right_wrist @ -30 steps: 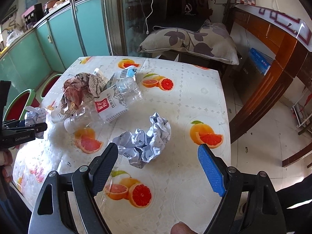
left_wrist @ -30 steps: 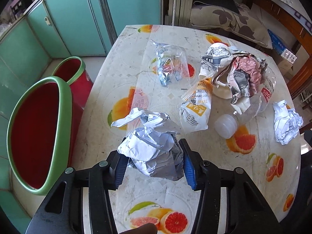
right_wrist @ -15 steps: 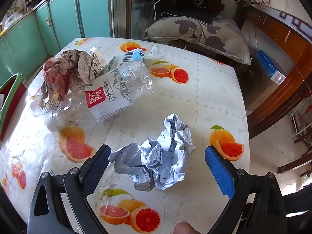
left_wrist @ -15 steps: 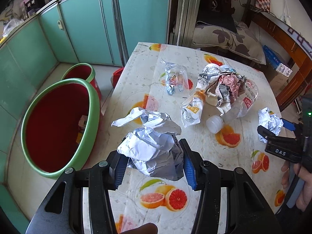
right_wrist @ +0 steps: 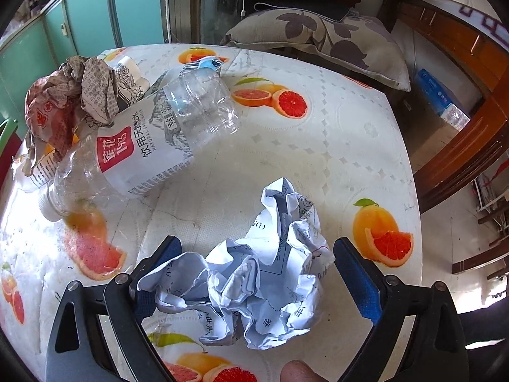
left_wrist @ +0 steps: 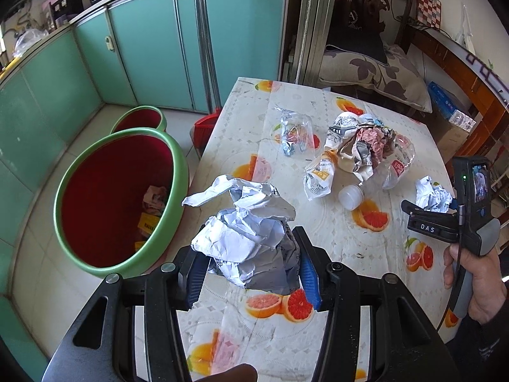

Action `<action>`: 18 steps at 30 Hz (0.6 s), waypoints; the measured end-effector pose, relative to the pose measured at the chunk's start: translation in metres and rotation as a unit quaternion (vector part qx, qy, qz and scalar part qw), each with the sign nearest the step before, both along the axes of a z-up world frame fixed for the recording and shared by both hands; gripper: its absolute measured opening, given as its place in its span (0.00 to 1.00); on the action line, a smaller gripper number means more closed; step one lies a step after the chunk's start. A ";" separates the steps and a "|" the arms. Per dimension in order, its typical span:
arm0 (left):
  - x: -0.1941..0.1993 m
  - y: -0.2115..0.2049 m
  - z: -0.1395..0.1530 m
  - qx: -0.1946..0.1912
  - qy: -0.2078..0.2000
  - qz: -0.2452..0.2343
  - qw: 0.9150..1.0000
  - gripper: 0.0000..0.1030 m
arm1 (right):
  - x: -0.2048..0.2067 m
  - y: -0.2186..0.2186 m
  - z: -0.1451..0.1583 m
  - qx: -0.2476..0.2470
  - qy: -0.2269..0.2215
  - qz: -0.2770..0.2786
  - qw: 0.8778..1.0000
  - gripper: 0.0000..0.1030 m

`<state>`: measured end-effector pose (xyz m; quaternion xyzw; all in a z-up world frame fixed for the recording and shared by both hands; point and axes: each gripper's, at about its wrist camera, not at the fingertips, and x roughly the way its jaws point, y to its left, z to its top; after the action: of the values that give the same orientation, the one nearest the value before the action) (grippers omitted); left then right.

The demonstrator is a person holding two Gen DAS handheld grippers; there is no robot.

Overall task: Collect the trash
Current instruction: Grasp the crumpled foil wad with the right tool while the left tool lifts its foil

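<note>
Fruit-printed counter (left_wrist: 375, 121) fills both views, with a red bin (left_wrist: 121, 197) at nine o'clock. Left claw (left_wrist: 251, 269) is clamped on crumpled paper (left_wrist: 251, 238). Right claw (right_wrist: 254, 273), jaws just widened and apart, straddles another paper wad (right_wrist: 261, 286) lying on the counter.

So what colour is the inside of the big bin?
Dark red inside, with a green rim: the big bin shows best in the left wrist view.

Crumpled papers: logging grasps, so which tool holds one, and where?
The left tool clamps a crumpled paper at its lower sides. The right tool straddles another, unheld.
</note>
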<state>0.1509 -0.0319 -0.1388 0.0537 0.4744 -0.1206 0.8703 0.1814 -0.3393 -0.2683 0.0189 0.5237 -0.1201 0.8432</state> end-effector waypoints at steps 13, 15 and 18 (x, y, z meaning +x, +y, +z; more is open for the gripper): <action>-0.012 0.009 0.013 -0.011 -0.014 0.006 1.000 0.48 | -0.012 0.013 0.028 -0.014 -0.023 0.015 1.000 0.47; -0.013 0.013 0.016 -0.014 -0.018 0.009 1.000 0.48 | -0.017 0.017 0.039 -0.017 -0.030 0.018 0.999 0.47; -0.015 0.019 0.021 -0.021 -0.025 0.017 0.999 0.48 | -0.025 0.025 0.060 -0.020 -0.041 0.022 0.999 0.47</action>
<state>0.1360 -0.0128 -0.1173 0.0302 0.4510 -0.1142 0.8847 0.1561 -0.3146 -0.2085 -0.0046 0.4861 -0.1108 0.8668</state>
